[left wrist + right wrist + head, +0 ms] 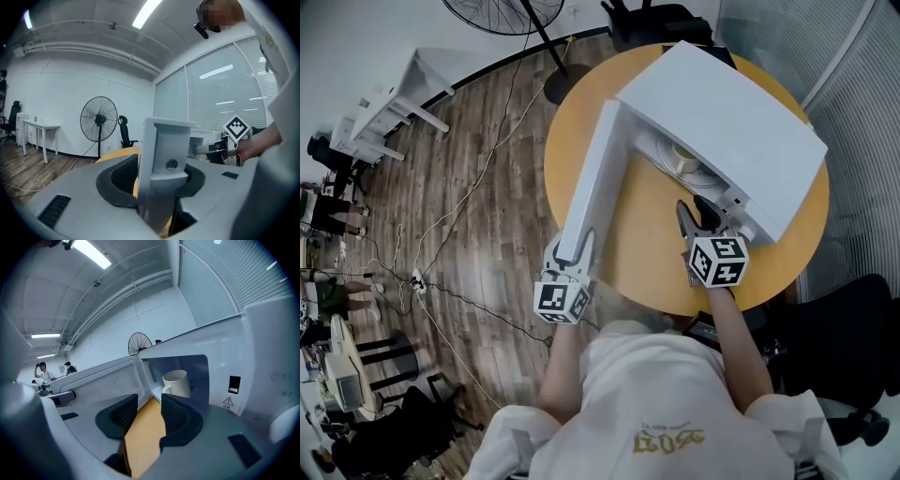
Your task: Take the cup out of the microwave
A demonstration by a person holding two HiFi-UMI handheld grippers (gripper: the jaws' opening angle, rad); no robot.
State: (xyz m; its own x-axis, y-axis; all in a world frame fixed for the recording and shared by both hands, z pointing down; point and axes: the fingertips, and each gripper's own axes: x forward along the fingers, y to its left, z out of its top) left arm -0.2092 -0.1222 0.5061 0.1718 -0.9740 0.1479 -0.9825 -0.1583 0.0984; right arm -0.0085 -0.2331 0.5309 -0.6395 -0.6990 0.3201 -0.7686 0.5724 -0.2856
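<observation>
The microwave (722,122) stands on the far right part of the counter (647,253); its door (595,178) is swung out to the left and reaches toward me across the counter; the cup (176,383) sits inside the open cavity, just behind the front edge. My left tool (572,251) is at the near end of the door, with the door's edge clamped between its jaws. My right tool (149,413) is over the counter in front of the cavity, right of the door, apart from the cup, with only the counter in its gap. Behind the counter a fan (502,11) stands on the floor (487,187), with a chair (661,21) to its right; a desk (394,108) stands far left.
</observation>
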